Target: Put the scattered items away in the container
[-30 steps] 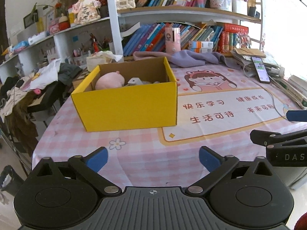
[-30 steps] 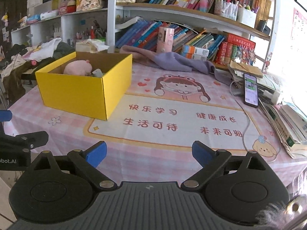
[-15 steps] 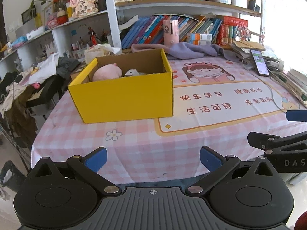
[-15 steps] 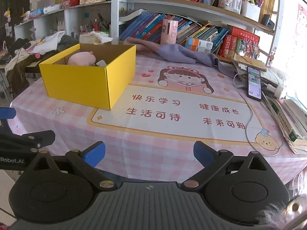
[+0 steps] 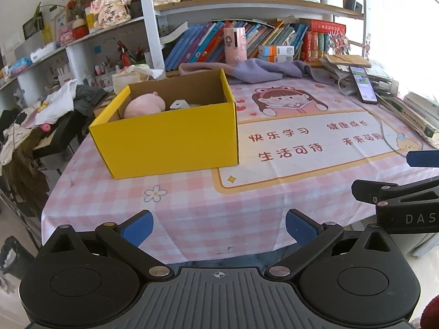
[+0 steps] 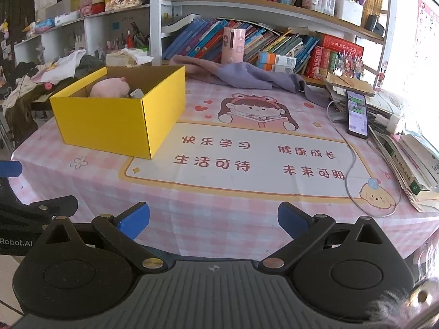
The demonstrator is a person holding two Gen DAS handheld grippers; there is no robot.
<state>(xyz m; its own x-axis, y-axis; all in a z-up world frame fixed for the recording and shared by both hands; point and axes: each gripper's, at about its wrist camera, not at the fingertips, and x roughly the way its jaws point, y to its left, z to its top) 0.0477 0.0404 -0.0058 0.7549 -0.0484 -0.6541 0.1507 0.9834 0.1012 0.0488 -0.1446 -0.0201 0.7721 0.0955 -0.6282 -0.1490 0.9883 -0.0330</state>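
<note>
Currently, at far left, a chair (image 5: 41, 126) draped with clothes stands beside the desk (image 5: 192, 211), which carries a pink checked cloth. The yellow box (image 5: 167, 137) sits on the left part of the desk, open at the top. Inside it, a pink plush toy (image 5: 144, 105) lies toward the left wall, with a small white item (image 5: 179, 105) just beside it on the right; further contents are hidden by the front wall.

The left tongs (image 5: 218, 226) hover at the near desk edge, spread wide, nothing between the blue pads. The right tongs (image 6: 213, 218) hover alongside at the same edge, likewise spread and gripping nothing.

Behind the box, a purple cloth (image 6: 247, 76) lies along the back of the desk, in front of the bookshelf (image 6: 247, 8). Farther right, a phone (image 6: 356, 113) rests screen-up, with a white cable (image 6: 352, 161) running from it toward the near edge. A stack of books (image 6: 411, 159) occupies the far right edge.
</note>
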